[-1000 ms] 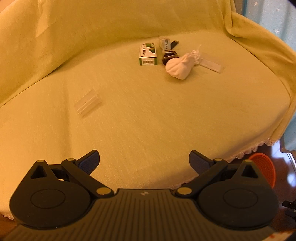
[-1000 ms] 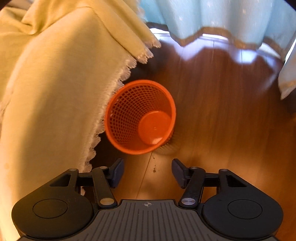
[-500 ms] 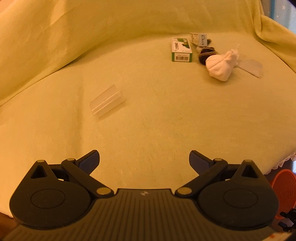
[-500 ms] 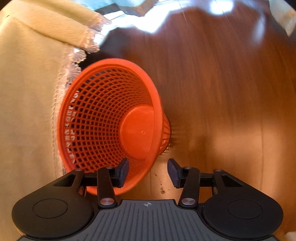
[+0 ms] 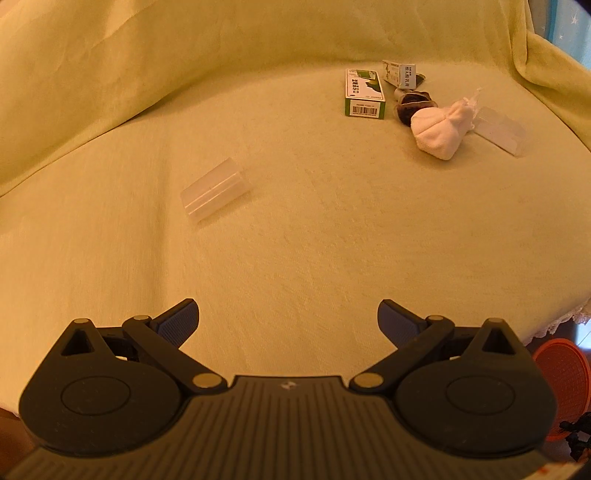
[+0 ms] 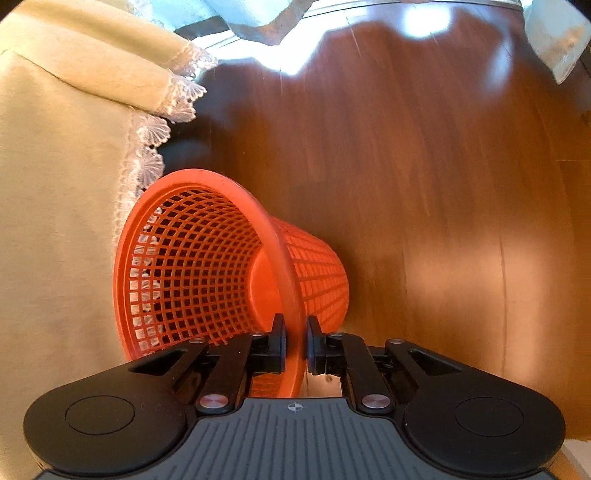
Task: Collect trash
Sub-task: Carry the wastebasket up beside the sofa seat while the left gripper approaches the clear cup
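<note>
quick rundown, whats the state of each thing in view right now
left tool: open, empty, above the sofa cover
right tool: shut on the orange basket's rim
orange basket: on the floor, looks empty
clear plastic box: lying alone on the cover
green box: lying flat, closed
white pouch: lying on its side

Yellow-green cover (image 5: 295,240) w/ lace trim over sofa; brown wood floor (image 6: 424,184); pale blue curtain (image 6: 251,14) behind.
</note>
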A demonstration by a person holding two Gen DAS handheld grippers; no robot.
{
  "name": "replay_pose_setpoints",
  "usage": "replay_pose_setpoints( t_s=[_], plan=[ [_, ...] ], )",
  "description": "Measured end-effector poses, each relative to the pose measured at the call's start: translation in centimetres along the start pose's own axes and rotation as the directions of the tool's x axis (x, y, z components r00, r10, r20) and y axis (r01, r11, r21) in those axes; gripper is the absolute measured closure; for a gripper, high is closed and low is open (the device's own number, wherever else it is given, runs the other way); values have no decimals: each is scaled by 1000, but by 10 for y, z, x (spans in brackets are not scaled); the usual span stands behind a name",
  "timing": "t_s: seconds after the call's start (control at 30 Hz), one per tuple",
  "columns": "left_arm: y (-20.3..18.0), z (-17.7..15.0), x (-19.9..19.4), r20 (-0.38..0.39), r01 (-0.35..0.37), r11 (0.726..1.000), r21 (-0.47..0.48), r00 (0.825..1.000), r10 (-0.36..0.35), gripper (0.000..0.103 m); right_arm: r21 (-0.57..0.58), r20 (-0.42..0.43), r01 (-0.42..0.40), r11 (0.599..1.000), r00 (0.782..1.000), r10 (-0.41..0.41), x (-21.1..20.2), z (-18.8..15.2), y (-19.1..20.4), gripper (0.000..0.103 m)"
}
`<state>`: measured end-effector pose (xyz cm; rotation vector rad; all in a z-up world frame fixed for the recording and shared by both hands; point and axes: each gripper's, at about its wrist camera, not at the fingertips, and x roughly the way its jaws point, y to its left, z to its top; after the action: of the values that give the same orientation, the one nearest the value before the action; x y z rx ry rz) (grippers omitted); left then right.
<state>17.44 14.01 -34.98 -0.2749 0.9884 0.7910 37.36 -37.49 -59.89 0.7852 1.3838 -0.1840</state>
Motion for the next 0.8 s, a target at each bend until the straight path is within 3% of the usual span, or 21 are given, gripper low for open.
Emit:
replay_pose_setpoints(
  t_s=[0.3, 0.53, 0.8],
  plan=[
    [-6, 5, -49, -14, 25, 999, -26, 1000, -25, 1, -109, -31, -3, 994, 1000, 0, -125, 9, 50, 96],
    [-9, 20, -98, -29, 37, 999, -30, 999, -38, 1, -178, -93, -130, 975, 989, 115, -232, -8, 118, 96],
    [-13, 50, -116, 10, 101, 995, 3, 995, -101, 1, -179, -108, -201, 963, 977, 184, -291, -11, 182, 96]
  ],
)
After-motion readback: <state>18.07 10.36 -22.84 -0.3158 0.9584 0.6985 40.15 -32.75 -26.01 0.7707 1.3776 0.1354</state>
